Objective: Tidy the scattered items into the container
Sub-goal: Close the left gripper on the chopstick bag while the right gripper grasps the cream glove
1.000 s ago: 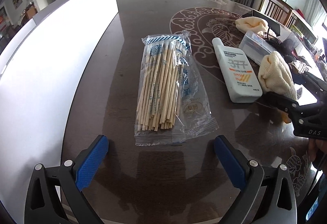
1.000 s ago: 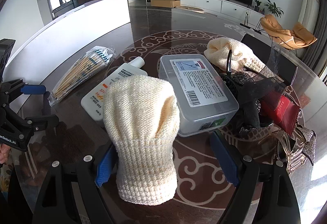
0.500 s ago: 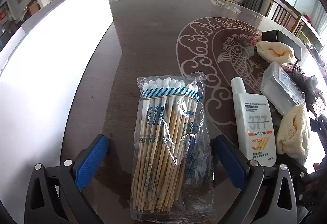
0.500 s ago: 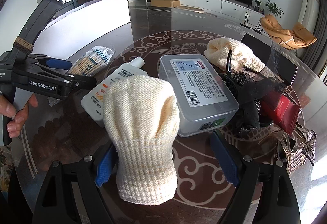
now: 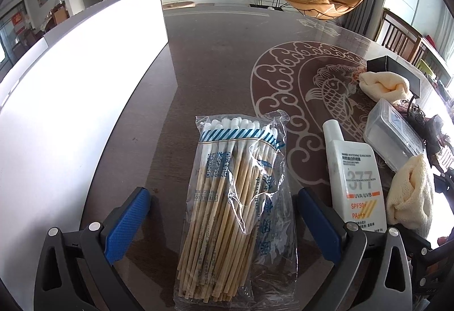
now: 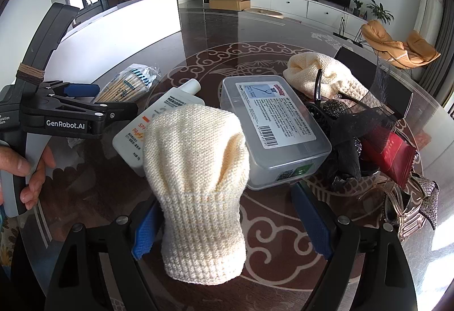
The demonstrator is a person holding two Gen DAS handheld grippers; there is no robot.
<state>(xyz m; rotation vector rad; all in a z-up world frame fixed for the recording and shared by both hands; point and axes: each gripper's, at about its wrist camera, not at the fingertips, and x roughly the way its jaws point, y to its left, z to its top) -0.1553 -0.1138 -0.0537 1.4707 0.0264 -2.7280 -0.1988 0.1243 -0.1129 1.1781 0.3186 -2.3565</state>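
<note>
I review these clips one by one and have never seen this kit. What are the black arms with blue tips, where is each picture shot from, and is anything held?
There is no robot: a person holds a hand-held gripper in each hand, each with a fisheye camera looking along its blue-padded fingers. The left camera shows the left gripper open around a swab bag lying on the table, not yet pinched. The right camera shows the right gripper open around a cream mitten, with the left gripper and a hand at the side. Also lying there: a sunscreen bottle, a plastic box, and black hair accessories.
</note>
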